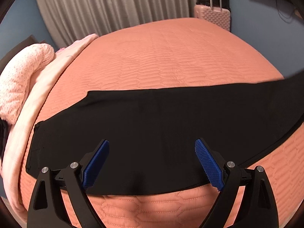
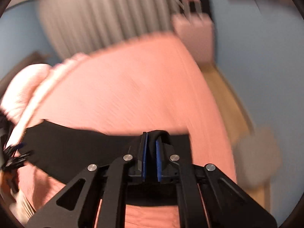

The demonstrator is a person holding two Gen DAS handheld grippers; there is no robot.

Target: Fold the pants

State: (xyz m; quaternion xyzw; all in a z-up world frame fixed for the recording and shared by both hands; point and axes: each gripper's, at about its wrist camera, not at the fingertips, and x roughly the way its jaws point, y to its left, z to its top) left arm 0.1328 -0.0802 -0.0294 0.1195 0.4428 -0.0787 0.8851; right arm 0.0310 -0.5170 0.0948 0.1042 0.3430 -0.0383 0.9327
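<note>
Orange bed by a grey curtain, black pants spread flat across it
We see our left gripper spread wide above the pants, touching nothing, while our right gripper pinches a fold of pants cloth
</note>
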